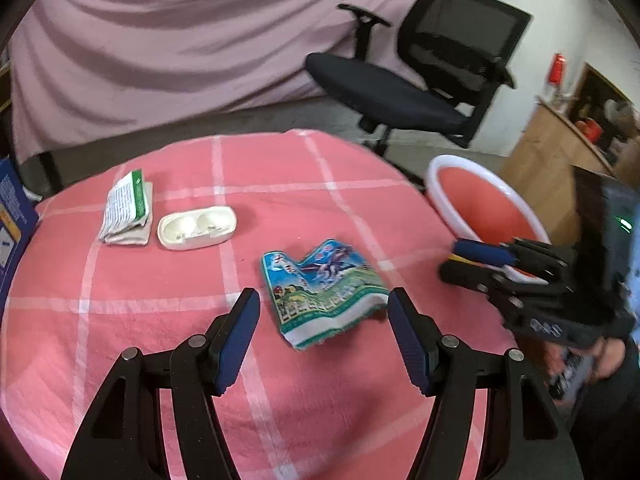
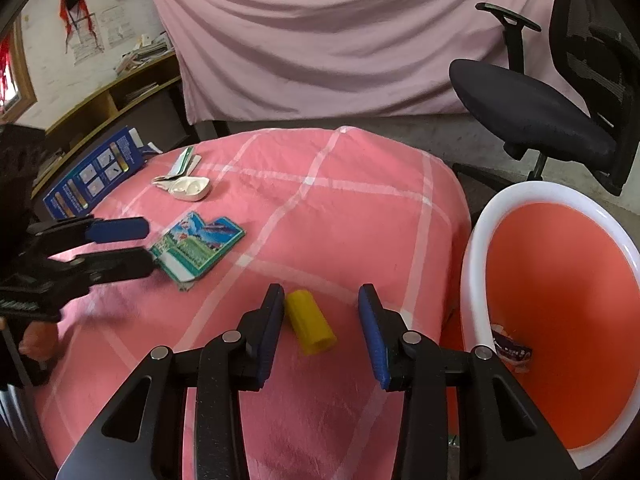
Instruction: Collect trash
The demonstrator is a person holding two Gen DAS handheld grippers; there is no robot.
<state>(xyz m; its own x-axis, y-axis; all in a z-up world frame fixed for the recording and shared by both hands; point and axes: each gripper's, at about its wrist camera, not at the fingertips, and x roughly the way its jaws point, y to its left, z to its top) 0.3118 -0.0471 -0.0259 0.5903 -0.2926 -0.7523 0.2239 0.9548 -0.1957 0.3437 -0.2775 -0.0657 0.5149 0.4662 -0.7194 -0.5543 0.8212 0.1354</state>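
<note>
— Right, starting with the blue-and-green wrapper (image 1: pixel 324 292): lies crumpled flat on the pink checked counter (image 1: pixel 120 340), just ahead of the left claw (image 1: pixel 324 336), which hangs spread wide with nothing between the pads.

— Looks feather-light and crinkly. Probably slides on the cloth if nudged sideways, so better pinched than pushed.

— Agreed. Best taken at the raised, buckled near edge, where the foil lifts off the cloth; flat middle gives no purchase.

— And the yellow tube (image 2: pixel 310 322)?

— Lies on its side near the counter's right edge, between the fingers of the right claw (image 2: pixel 324 332). Fingers stand apart on either side, apparently clear of it, so not gripped.

— Seems stiff and hollow, open at the near end. Round, so liable to roll toward the edge.

— Best squeezed across the middle of the barrel, gently, in case of thin plastic.

— Destination?

— Orange bin with the white rim (image 2: pixel 476 248), just beside the counter on the right; some dark scrap (image 2: pixel 512 350) already inside.

— White plastic tray (image 1: pixel 197 227) and folded paper packet (image 1: pixel 127 210) farther back, touching or nearly so; both light, the tray brittle-looking.
</note>
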